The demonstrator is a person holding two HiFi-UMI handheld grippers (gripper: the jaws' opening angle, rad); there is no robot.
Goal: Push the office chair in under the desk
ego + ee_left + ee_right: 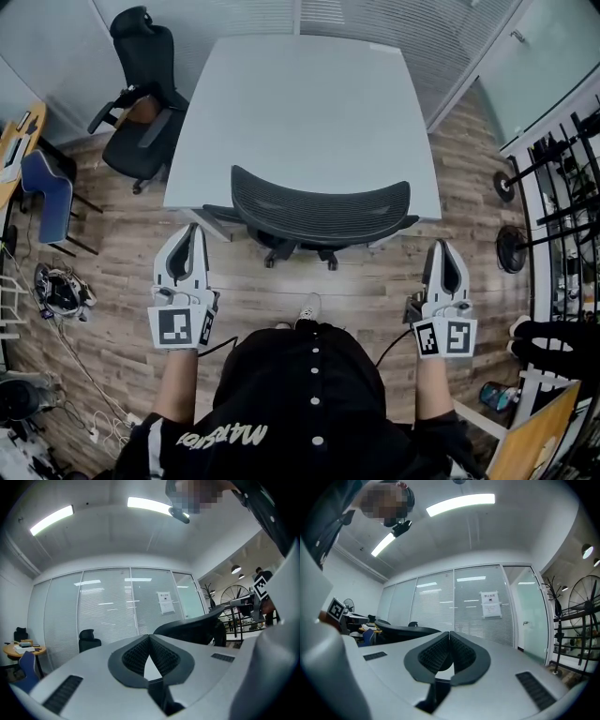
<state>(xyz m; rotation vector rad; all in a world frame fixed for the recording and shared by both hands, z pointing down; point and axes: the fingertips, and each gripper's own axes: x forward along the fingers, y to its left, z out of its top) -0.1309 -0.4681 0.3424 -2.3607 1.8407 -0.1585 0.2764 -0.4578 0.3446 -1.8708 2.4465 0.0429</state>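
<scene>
— Chair (321, 225) placement against the desk (300, 112): how is it read?

— It is seen at the middle of the desk's near edge. The seat is hidden under the top, and only the curved backrest (281, 192) is left showing outside that edge. The backrest's long axis is laid parallel to that edge.

— And the grippers, taken from the desk?

— Both are held short of the near edge and pointed toward the desk. The left gripper (191, 234) is set just off the backrest's left end and the right gripper (441, 248) just off its right end, so the chair is bracketed between them. No contact with it is shown.

— Jaw state?

— On each gripper the jaws are pressed fully together and nothing is gripped. In each gripper view the backrest is seen off to the inner side, not ahead of the tips.

— Which hand is better placed?

— Neither is judged clearly nearer. Any remaining push would be directed straight toward the desk, across the backrest's long axis. It is best shared by both hands so that the chair is not swivelled.
</scene>
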